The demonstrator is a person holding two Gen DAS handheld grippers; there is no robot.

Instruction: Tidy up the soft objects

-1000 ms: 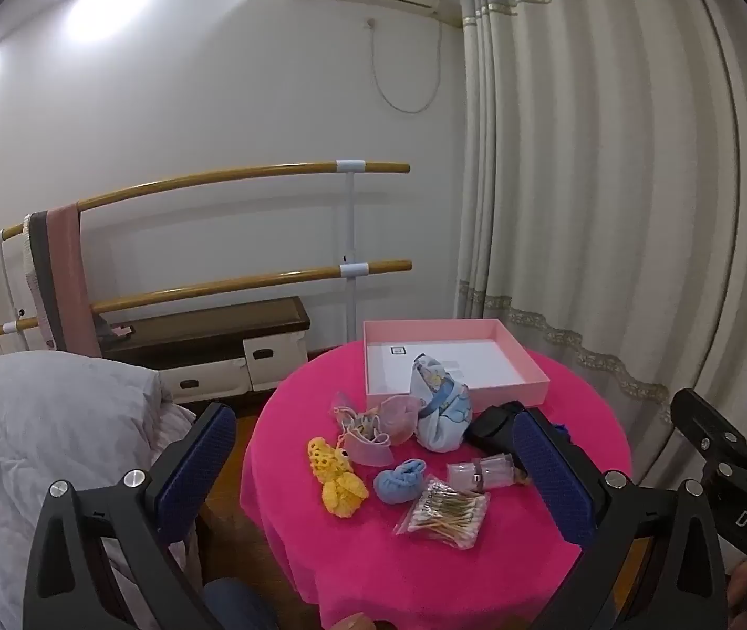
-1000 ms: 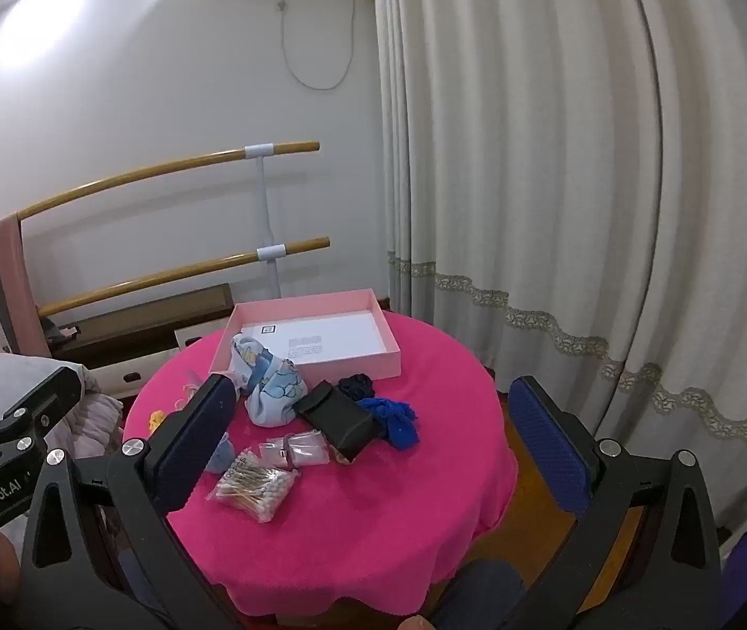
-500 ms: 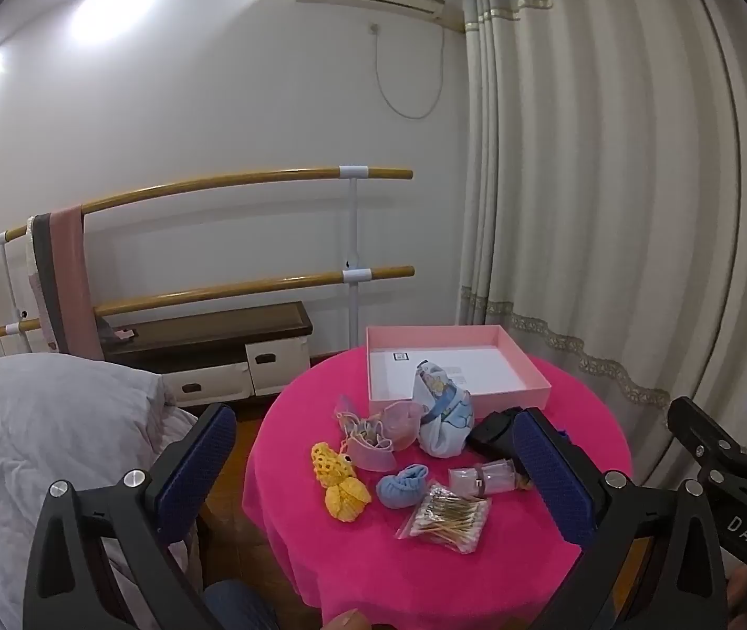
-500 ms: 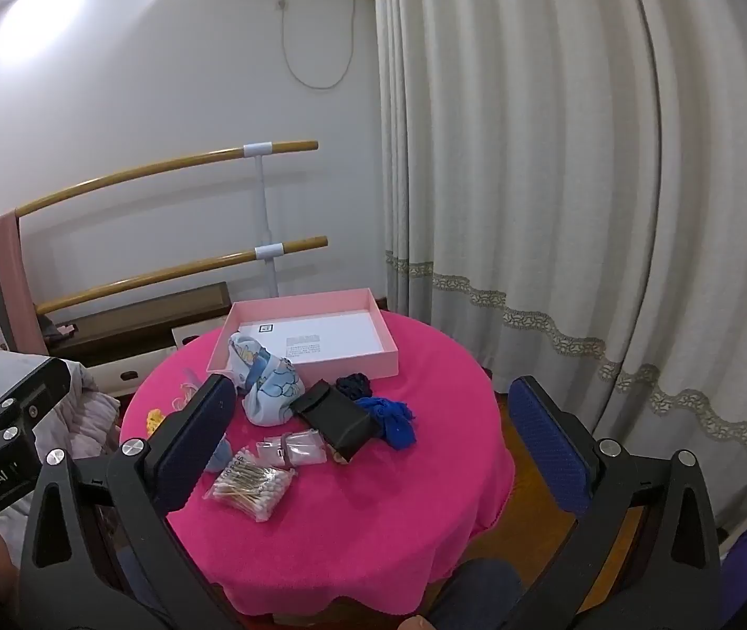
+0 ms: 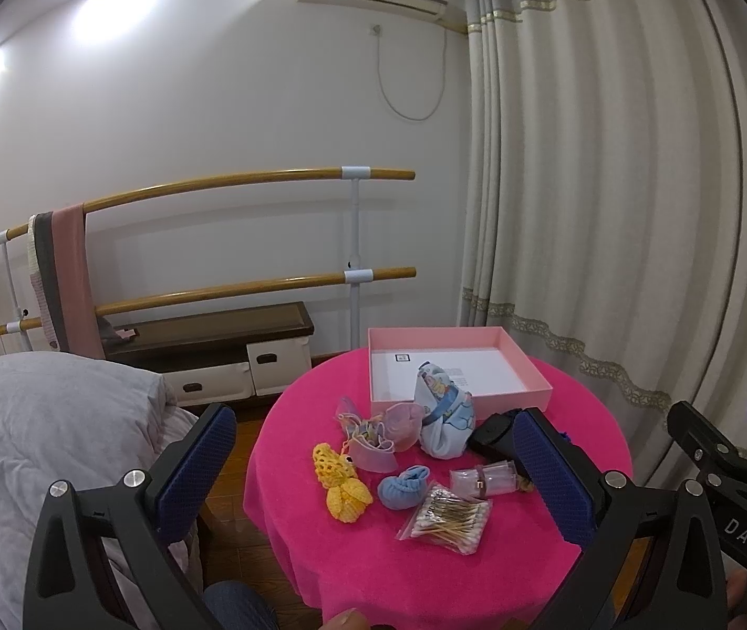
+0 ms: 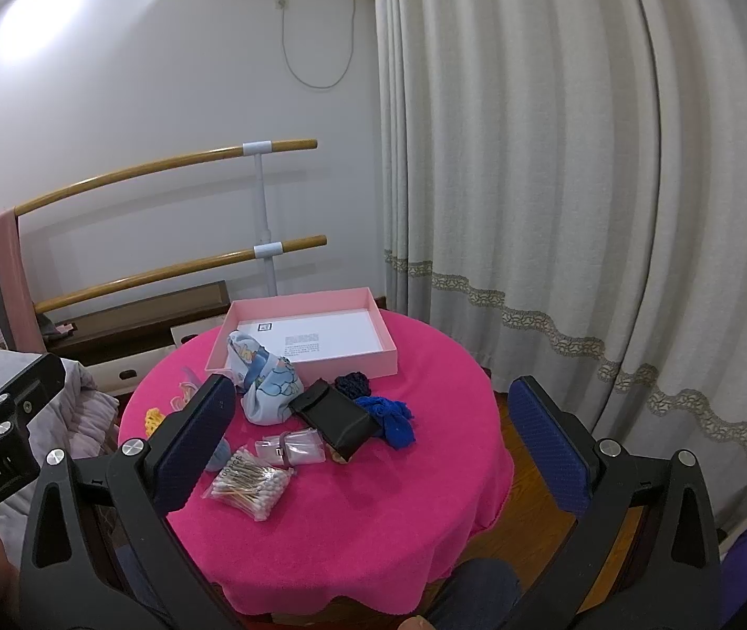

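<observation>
A round table with a pink cloth (image 5: 478, 567) (image 6: 400, 472) holds an empty pink box (image 5: 526, 386) (image 6: 315, 362) at the back. In front lie a blue printed cloth bundle (image 5: 444, 417) (image 6: 266, 386), a yellow knit piece (image 5: 339, 483), a light blue sock (image 5: 405, 485), a pink pouch with hair ties (image 5: 379, 433), dark blue knit pieces (image 6: 386, 409), a black case (image 6: 334, 420), a small clear bag (image 6: 294, 446) and a cotton swab pack (image 5: 449, 517) (image 6: 250, 485). My left gripper (image 5: 373, 472) and right gripper (image 6: 368, 446) are open, empty, held back from the table.
A grey-covered bed (image 5: 32, 430) is on the left. A wooden double rail (image 5: 216, 186) with a hanging pink cloth and a low dark bench (image 5: 205, 331) stand against the back wall. Curtains (image 6: 557, 184) hang on the right.
Both views have drifted slightly; the table sits a little lower and farther in the frames. Nothing on the table has moved, and both grippers stay open.
</observation>
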